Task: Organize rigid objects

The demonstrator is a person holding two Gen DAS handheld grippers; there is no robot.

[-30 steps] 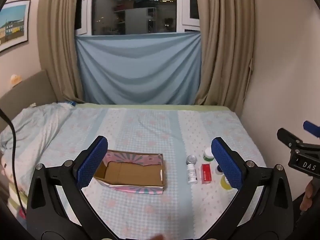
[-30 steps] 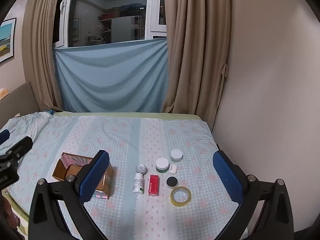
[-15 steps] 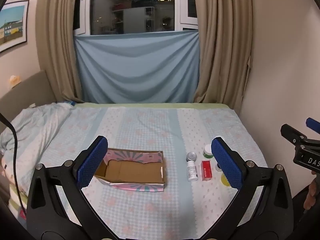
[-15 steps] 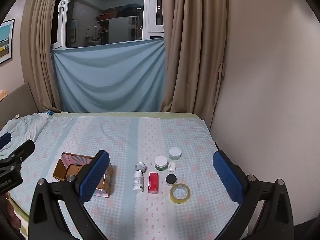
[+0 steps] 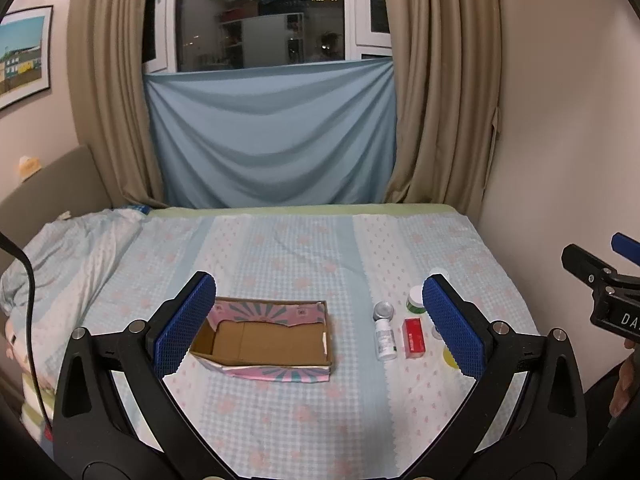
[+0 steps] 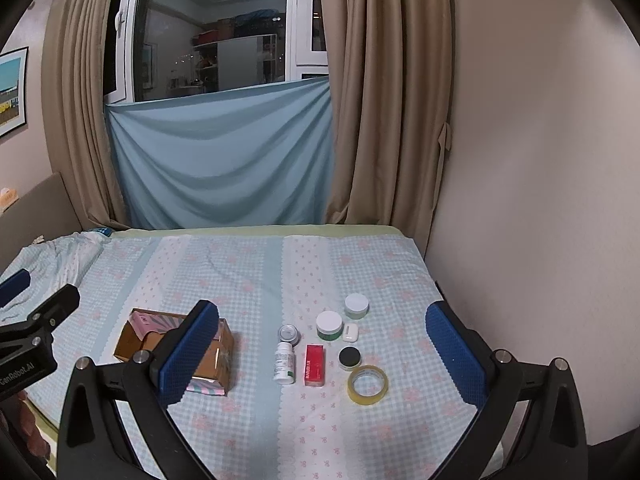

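Since the earlier frames both cameras have been carried slightly higher and back, so that the box and the small items sit a little lower in each view; nothing on the bed has been shifted. The left gripper (image 5: 320, 322) is held with its jaws spread wide and empty, and the right gripper (image 6: 322, 350) is likewise spread and empty.

In the right wrist view the items are grouped at lower centre of the frame: a white bottle (image 6: 284, 363) lying with its long axis running away from the camera, a red box (image 6: 314, 365) just beside it and parallel, a tape roll (image 6: 367, 384) at lower right of the group, a black-lidded jar (image 6: 349, 357), a small tin (image 6: 289, 334), a green jar (image 6: 329, 325), a small white case (image 6: 350, 332) and a white-lidded jar (image 6: 356, 305) farthest back. The cardboard box (image 5: 262, 338) lies open at lower centre-left of the left wrist view, well apart from the group.

The group is judged to lie straight ahead between the right gripper's fingers, so the right hand appears nearer; the bottle's axis is roughly in line with the approach.
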